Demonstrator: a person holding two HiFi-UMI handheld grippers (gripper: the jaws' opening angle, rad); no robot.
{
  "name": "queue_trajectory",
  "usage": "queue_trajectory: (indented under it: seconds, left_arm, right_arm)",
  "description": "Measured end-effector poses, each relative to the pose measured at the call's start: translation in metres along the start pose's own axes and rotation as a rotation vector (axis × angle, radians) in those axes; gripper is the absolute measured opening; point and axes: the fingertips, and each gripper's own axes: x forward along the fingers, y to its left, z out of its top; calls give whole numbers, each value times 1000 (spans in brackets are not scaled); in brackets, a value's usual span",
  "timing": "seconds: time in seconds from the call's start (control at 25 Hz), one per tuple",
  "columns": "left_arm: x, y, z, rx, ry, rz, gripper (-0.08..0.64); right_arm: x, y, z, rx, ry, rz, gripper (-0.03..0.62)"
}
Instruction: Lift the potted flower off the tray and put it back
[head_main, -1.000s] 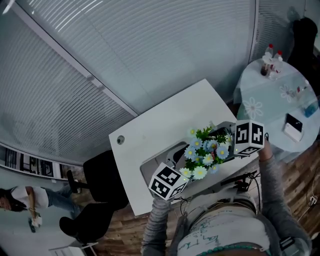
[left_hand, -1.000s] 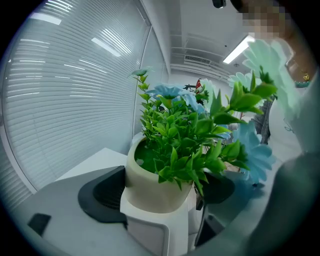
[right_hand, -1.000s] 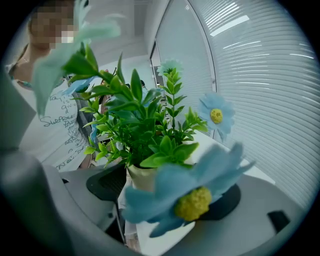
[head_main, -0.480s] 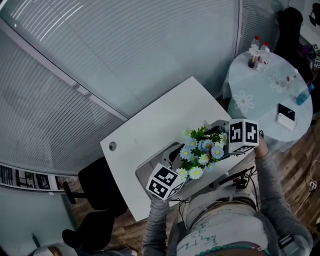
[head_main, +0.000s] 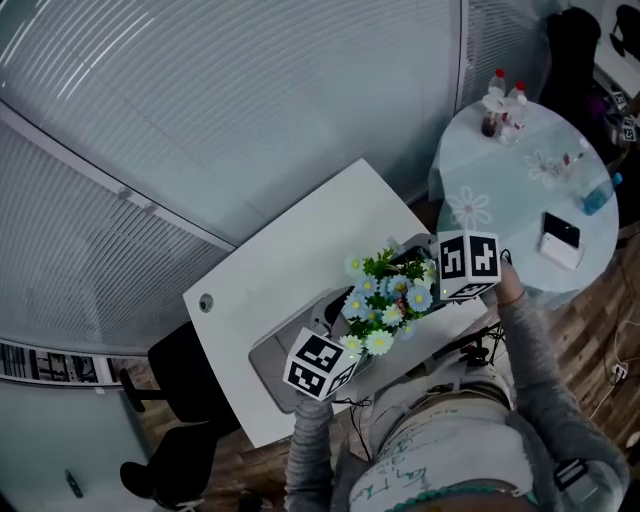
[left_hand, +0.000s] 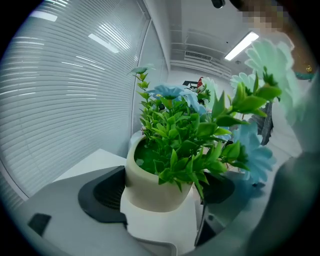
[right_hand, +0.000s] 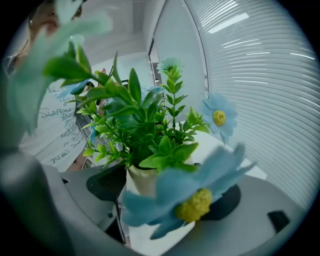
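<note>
Holding a claw in each hand, a person stands at a white worktop (head_main: 290, 255). A gray tray (head_main: 265, 360) lies on the worktop near the person. The pot (left_hand: 150, 190) is cream and full of green leaves and blue flowers (head_main: 385, 300). From the head view, the flowers sit over the right part of the tray, between the two claws. I cannot tell if the pot touches the tray or hangs just above it.

The left claw (left_hand: 162, 197) comes at the pot from the person's left. Its two dark pads (left_hand: 100, 195) sit on each side of the pot and press on it, so this claw grips the pot. The pot stands upright.

The right claw (right_hand: 162, 192) comes from the other side. The pot stands between its pads too, and one pad (right_hand: 107, 182) touches the pot's side. A big blurry blue flower (right_hand: 187, 197) hangs in front of the other pad. This claw looks closed on the pot as well.

The two marker cubes (head_main: 320, 365) show on each side of the flowers in the head view.

A round table (head_main: 520, 205) stands well apart on the right, with two bottles (head_main: 500, 100) on it. A black chair (head_main: 185, 365) stands beside the worktop on the left. Window blinds (head_main: 250, 110) run along the far side.
</note>
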Motion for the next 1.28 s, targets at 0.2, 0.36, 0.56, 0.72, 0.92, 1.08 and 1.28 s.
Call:
queue_trajectory:
  seconds: [0.2, 0.36, 0.56, 0.72, 0.92, 1.08, 1.28]
  left_arm:
    - [21, 1, 12, -11, 11, 13, 443]
    - [26, 2, 14, -18, 16, 21, 443]
    - [27, 2, 14, -23, 19, 27, 442]
    - [28, 3, 12, -21, 20, 26, 443]
    - [29, 4, 10, -18, 21, 21, 443]
    - [30, 5, 9, -18, 27, 12, 443]
    - [35, 7, 6, -15, 34, 3, 443]
  right_arm:
    - [-15, -13, -13, -3, -11, 20, 397]
    - [-18, -16, -16, -9, -7, 30, 397]
    - [-19, -17, -17, -13, -7, 38, 397]
    - [-16, -17, -18, -15, 1, 34, 397]
    - [-14, -18, -19, -9, -1, 32, 397]
    - [-14, -20, -21, -1, 5, 29, 397]
    - [-12, -22, -26, 7, 11, 24, 397]
